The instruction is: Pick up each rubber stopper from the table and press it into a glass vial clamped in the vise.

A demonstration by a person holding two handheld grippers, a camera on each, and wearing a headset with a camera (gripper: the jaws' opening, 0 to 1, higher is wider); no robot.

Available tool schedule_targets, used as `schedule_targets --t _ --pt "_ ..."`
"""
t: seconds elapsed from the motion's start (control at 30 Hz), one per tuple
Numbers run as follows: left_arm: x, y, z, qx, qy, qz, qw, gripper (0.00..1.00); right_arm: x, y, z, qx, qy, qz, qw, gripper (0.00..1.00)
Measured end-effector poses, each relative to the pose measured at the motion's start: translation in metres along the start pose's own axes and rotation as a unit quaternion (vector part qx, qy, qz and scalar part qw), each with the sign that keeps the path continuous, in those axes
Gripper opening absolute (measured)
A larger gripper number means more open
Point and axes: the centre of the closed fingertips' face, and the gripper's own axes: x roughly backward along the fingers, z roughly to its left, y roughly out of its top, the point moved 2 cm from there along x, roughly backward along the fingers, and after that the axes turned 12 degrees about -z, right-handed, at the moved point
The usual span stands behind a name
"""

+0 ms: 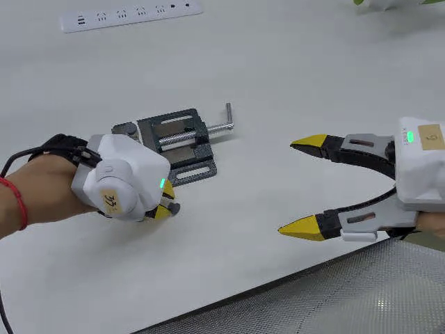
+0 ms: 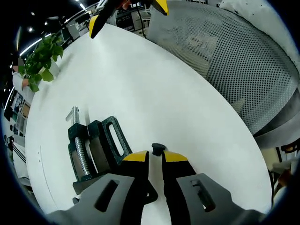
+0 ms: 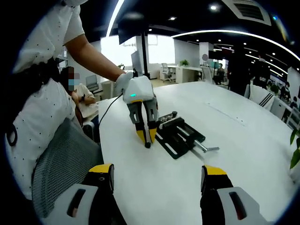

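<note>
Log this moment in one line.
left tongs: shut on stopper, beside vise | right tongs: open, apart from vise

The table (image 1: 278, 83) is smooth, matt white. The vise (image 1: 174, 142) looks like dark, matt painted metal, its screw (image 1: 212, 129) bright bare steel. The left gripper (image 1: 167, 202) and right gripper (image 1: 295, 186) have glossy white plastic shells. The stopper (image 2: 158, 149) is dull dark rubber.

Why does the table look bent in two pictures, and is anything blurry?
Left gripper view: fisheye lens curves the table, all sharp. Right gripper view: same bulge, bright ceiling lights. Head view: undistorted, evenly lit, soft shadow by the vise.
</note>
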Motion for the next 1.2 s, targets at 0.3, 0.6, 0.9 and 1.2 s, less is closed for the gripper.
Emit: schedule_targets --t 0.3,0.6,0.9,1.2 --pt "-0.0016 -0.0017 -0.0011 0.001 -0.003 0.004 1.0000 0.06 -0.0003 0.0006 -0.0007 -0.001 -0.003 0.002 1.0000 0.73" --pt "-0.0038 -0.0021 -0.0008 0.001 -0.003 0.005 1.0000 0.05 -0.0003 0.0014 -0.0012 -0.001 -0.006 0.001 1.0000 0.73" --pt "-0.0035 -0.0023 -0.0014 0.011 0.005 0.005 0.9999 0.05 -0.0014 0.0005 -0.0007 -0.003 -0.006 0.001 1.0000 0.72" --pt "-0.0018 -0.0032 -0.0013 0.037 0.019 0.006 0.9991 0.04 -0.0043 0.0027 -0.0008 -0.005 -0.007 0.000 1.0000 0.71"
